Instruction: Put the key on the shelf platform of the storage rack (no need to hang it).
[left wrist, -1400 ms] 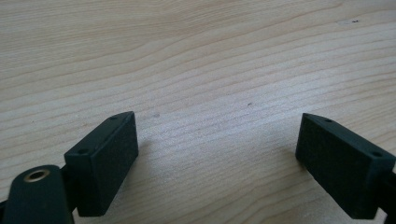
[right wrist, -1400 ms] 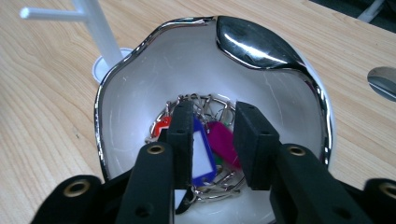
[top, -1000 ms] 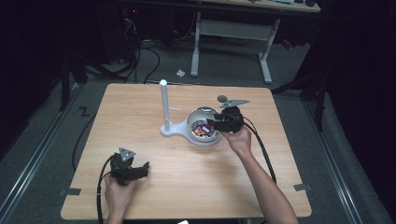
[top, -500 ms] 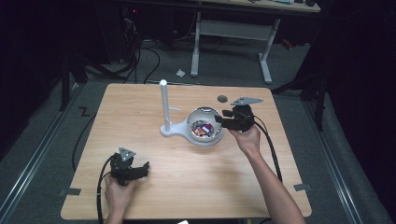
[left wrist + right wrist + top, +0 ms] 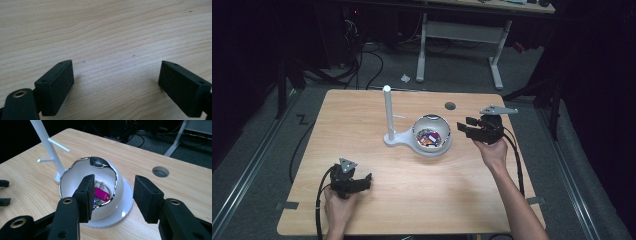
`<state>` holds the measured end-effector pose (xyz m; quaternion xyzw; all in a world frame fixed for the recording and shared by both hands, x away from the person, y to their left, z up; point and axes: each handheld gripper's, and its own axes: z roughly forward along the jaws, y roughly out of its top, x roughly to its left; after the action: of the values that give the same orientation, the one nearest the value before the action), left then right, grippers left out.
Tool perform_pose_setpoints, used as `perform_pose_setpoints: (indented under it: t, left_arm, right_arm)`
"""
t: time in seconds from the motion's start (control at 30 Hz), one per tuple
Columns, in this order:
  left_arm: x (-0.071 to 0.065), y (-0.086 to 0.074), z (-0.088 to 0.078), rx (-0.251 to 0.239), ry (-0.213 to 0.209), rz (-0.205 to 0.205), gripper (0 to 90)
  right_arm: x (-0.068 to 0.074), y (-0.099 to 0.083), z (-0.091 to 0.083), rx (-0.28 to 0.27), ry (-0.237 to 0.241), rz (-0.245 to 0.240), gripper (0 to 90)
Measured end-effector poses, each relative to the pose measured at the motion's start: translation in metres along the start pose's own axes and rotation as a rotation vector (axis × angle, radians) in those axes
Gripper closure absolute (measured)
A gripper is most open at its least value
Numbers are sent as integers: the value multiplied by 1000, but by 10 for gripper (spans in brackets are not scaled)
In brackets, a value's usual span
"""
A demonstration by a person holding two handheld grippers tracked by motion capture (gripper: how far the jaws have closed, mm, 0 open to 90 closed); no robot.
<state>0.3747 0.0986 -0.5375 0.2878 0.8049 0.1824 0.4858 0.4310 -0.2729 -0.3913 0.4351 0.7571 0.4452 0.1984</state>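
A white bowl (image 5: pixel 446 136) on a white stand with an upright post (image 5: pixel 388 112) sits mid-table; it holds small items, among them a pink USB stick (image 5: pixel 102 194). My right gripper (image 5: pixel 464 129) hovers just right of the bowl, jaws open and pointing at it, with nothing between them. In the right gripper view the bowl's wall (image 5: pixel 72 177) lies just beyond the right gripper (image 5: pixel 113 195). My left gripper (image 5: pixel 364 181) rests near the table's front left, open. In the left gripper view the left gripper (image 5: pixel 116 72) has only bare wood between its jaws.
The wooden table (image 5: pixel 362 115) has a round cable hole (image 5: pixel 450 106) behind the bowl to its right. Two thin pegs (image 5: pixel 58 145) stick out of the post. Cables trail from both grippers toward the front edge. A desk frame (image 5: pixel 462 35) stands beyond the table on the dark floor.
My right gripper has drawn back to the right from over the bowl's rim and risen slightly, with nothing in its jaws. The left gripper has stayed put.
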Motion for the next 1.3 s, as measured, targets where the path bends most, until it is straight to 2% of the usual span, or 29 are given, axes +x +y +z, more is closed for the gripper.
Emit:
perform_pose_setpoints:
  t: [0.37, 0.63, 0.83, 1.3]
  left_arm:
    - [0, 0, 0, 0, 0, 0, 133]
    - [0, 0, 0, 0, 0, -1, 133]
    - [0, 0, 0, 0, 0, 0, 133]
    - [0, 0, 0, 0, 0, -1, 133]
  right_arm:
    - [-7, -14, -32, -32, -17, 17, 518]
    - [-5, -17, -51, -62, -19, 19, 515]
    - [-7, -29, -62, -66, -25, 35, 513]
    - [-8, -59, -89, -116, -35, 80, 512]
